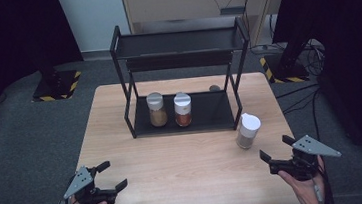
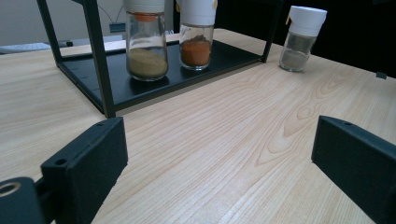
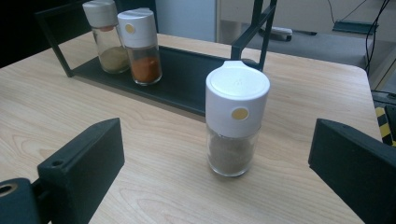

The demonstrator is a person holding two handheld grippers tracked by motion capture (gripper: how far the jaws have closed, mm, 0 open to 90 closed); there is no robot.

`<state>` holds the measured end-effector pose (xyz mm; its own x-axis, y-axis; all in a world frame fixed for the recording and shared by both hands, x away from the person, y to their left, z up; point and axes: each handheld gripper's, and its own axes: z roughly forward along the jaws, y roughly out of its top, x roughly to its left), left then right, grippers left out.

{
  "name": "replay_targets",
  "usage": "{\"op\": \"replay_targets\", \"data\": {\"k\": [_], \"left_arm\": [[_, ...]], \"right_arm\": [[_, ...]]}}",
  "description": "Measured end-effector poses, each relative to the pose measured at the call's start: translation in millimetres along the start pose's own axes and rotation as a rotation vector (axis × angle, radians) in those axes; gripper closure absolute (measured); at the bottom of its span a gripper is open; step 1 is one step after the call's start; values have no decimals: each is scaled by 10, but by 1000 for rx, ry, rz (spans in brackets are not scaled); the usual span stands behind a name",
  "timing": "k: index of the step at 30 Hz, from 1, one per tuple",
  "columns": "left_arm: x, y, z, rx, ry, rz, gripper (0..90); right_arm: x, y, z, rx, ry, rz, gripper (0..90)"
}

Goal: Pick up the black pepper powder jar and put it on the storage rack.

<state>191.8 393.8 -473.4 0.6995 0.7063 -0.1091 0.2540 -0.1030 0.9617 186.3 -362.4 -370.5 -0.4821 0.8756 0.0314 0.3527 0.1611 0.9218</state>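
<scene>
A black two-tier rack [image 1: 178,37] stands at the back of the wooden table [image 1: 186,177]. On its lower shelf [image 1: 215,111] stand a jar of tan spice [image 1: 157,110] [image 2: 147,42] [image 3: 107,35] and a jar of orange spice [image 1: 183,110] [image 2: 197,35] [image 3: 141,46], both white-capped. A third jar with grey-brown spice [image 1: 247,130] [image 2: 300,39] [image 3: 235,119] stands on the table right of the rack. My left gripper [image 1: 112,177] [image 2: 219,158] is open near the front left corner. My right gripper [image 1: 276,148] [image 3: 215,154] is open, just short of the third jar, which stands upright ahead of its jaws.
The rack's upper shelf [image 1: 176,44] holds nothing. Grey carpet [image 1: 22,142] surrounds the table, with yellow-black striped stand bases [image 1: 57,86] behind it and cables [image 1: 314,99] at the right. A person's hands [image 1: 303,190] hold both grippers at the table's front edge.
</scene>
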Motion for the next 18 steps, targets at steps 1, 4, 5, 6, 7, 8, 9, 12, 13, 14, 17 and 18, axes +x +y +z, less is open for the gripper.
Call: {"op": "replay_targets", "data": {"k": [1, 4, 5, 6, 7, 8, 9, 12, 13, 14, 17, 18], "left_arm": [[0, 1, 0, 0, 0, 0, 24], [-1, 1, 2, 1, 0, 0, 24], [-1, 1, 2, 1, 0, 0, 24], [-1, 1, 2, 1, 0, 0, 24], [1, 0, 1, 1, 0, 0, 24], [1, 0, 1, 1, 0, 0, 24], [1, 0, 1, 1, 0, 0, 24], [0, 0, 3, 1, 0, 0, 24], [0, 0, 4, 1, 0, 0, 24], [0, 0, 4, 1, 0, -1, 24], [2, -1, 2, 0, 0, -1, 24], [4, 1, 2, 2, 0, 0, 24]], "right_arm": [[-3, 18, 6, 3, 0, 0, 37], [-21, 56, 24, 5, -2, 4, 37], [-30, 71, 30, 8, 0, 7, 38], [-30, 71, 30, 8, 0, 7, 38], [-42, 91, 47, 9, 0, 9, 38], [-45, 104, 58, 12, -1, 8, 38], [-50, 114, 70, 12, -1, 6, 38], [-49, 140, 96, 17, -3, 3, 39], [-52, 161, 127, 18, -2, 2, 40], [-53, 170, 140, 18, -2, -1, 40], [-55, 206, 193, 27, -1, 0, 40], [-53, 217, 211, 30, -1, -1, 40]]}}
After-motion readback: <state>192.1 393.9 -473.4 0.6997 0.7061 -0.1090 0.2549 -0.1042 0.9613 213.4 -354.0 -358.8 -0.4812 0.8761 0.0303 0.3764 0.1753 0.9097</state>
